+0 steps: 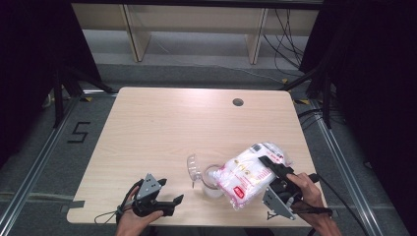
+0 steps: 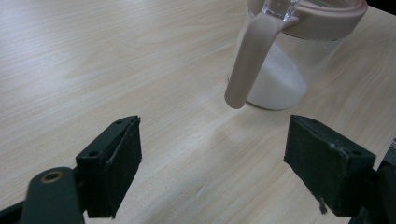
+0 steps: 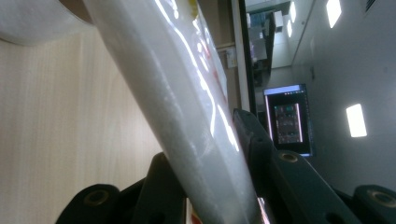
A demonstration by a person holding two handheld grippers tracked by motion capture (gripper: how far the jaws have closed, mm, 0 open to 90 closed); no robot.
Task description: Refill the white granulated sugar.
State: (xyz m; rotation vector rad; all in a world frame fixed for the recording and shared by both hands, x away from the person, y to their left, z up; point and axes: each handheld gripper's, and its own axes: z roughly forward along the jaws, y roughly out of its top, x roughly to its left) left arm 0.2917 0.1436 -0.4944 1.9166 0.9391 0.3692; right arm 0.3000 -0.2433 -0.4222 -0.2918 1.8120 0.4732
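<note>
Spillage is your main risk here. Your right gripper (image 1: 273, 169) has its jaws clamped on the plastic bag (image 1: 248, 174) of white granules, holding it tilted, low end over the jar (image 1: 212, 181) near the front edge of the table (image 1: 162, 118). In the right gripper view the bag (image 3: 187, 116) runs pinched between the two black jaws, its film smooth and glossy. That film looks slippery; if the contents shift toward the low end, the bag may slide through the pads or sag past the jar's rim, and grains land on the wood.

The jar (image 2: 285, 60) is already partly filled with white powder, its hinged lid (image 1: 193, 167) flipped open to the left. Nothing steadies it: your left gripper (image 1: 169, 202) rests on the table well short of the jar, jaws wide apart and empty. A nudge from the bag could tip or push the jar. Too steep a tilt may dump the load faster than the mouth accepts.
</note>
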